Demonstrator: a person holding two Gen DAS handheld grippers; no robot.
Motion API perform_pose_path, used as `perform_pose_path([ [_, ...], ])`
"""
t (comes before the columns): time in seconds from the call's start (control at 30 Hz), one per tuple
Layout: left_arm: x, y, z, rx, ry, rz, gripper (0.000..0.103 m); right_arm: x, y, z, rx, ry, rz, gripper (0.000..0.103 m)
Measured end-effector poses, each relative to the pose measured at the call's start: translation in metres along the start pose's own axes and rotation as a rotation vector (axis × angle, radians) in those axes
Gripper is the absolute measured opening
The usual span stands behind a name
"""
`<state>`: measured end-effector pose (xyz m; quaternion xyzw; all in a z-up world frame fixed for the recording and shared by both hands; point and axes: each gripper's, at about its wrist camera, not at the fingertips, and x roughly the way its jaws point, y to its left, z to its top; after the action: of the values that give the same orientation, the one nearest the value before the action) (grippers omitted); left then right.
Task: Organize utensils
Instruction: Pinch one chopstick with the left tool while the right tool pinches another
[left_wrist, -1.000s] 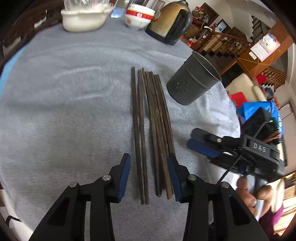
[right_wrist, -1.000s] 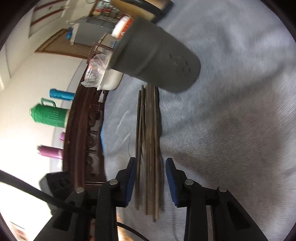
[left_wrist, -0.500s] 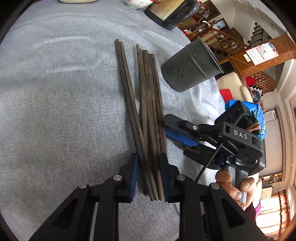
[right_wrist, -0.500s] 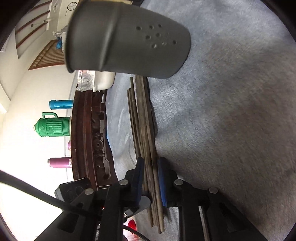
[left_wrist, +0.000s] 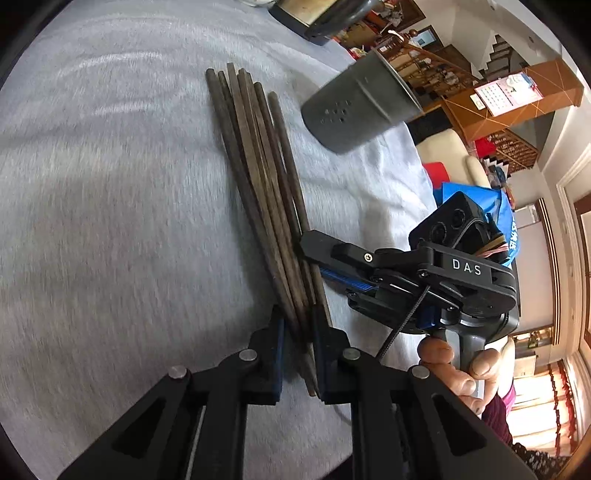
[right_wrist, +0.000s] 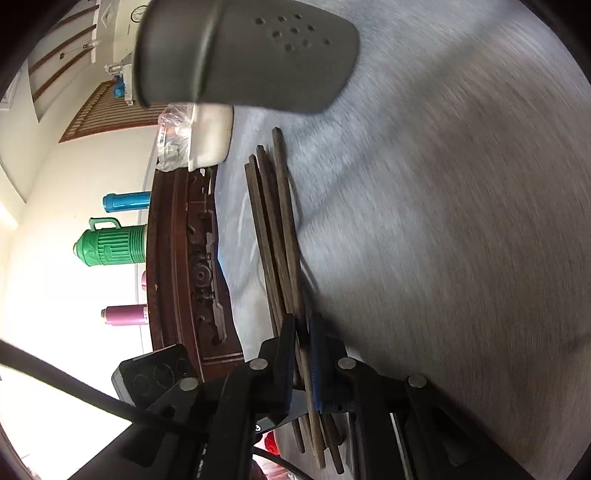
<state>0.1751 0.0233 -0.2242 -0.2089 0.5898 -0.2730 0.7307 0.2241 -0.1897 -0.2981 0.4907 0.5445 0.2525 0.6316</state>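
Beside the bundled chopsticks (left_wrist: 264, 173), a tipped gray holder (left_wrist: 354, 107), nothing visible inside.

A bundle of chopsticks (left_wrist: 266, 184) lies on the cloth-covered table (left_wrist: 110, 221), running away from the left gripper (left_wrist: 297, 350), whose jaws are closing on the near ends. The right gripper (left_wrist: 314, 258) comes in from the right and crosses the bundle a little farther along, its fingers on either side of the sticks. A holder (left_wrist: 360, 107) lies tipped on its side beyond and to the right of the chopsticks' far ends, apart from them (its mouth faces the table's edge). A kettle (left_wrist: 325, 14) stands behind it at the far rim. In the right wrist view a tub (right_wrist: 208, 136) sits at the table's edge beyond the chopsticks (right_wrist: 277, 229).
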Motion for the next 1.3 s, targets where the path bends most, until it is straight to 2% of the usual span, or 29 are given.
perform_pose_path([
  [0.27,-0.014,-0.005,-0.037,0.015,0.008,0.001,0.014,-0.01,-0.008,-0.039,0.033,0.021,0.022,0.008],
  [0.4,-0.019,-0.001,-0.045,0.028,0.017,0.039,0.015,-0.017,-0.007,-0.041,0.012,0.0,-0.006,0.011],
  [0.43,-0.022,0.0,-0.046,0.036,0.009,0.052,0.017,-0.024,-0.006,-0.038,0.006,-0.023,-0.021,0.012],
  [0.47,-0.025,0.0,-0.045,0.044,0.002,0.08,0.024,-0.031,-0.004,-0.034,-0.004,-0.042,-0.03,0.013],
  [0.57,-0.039,-0.001,-0.036,0.054,-0.038,0.137,0.046,-0.054,0.012,-0.021,-0.074,-0.101,-0.091,0.026],
  [0.6,-0.045,-0.001,-0.029,0.054,-0.059,0.157,0.047,-0.058,0.018,-0.018,-0.096,-0.118,-0.112,0.028],
  [0.77,-0.054,0.005,0.005,0.033,-0.093,0.181,0.047,-0.056,0.045,0.008,-0.201,-0.137,-0.228,0.029],
  [0.87,-0.047,0.015,0.023,-0.002,-0.091,0.197,0.046,-0.039,0.054,0.018,-0.245,-0.118,-0.259,0.029],
  [1.0,-0.037,0.025,0.041,-0.051,-0.075,0.176,0.045,-0.012,0.063,0.026,-0.304,-0.083,-0.299,0.029],
  [1.1,-0.037,0.022,0.049,-0.05,-0.083,0.163,0.045,0.004,0.069,0.031,-0.335,-0.075,-0.345,0.028],
  [1.3,-0.029,0.02,0.076,-0.056,-0.086,0.182,0.042,0.012,0.079,0.038,-0.383,-0.112,-0.42,0.025],
])
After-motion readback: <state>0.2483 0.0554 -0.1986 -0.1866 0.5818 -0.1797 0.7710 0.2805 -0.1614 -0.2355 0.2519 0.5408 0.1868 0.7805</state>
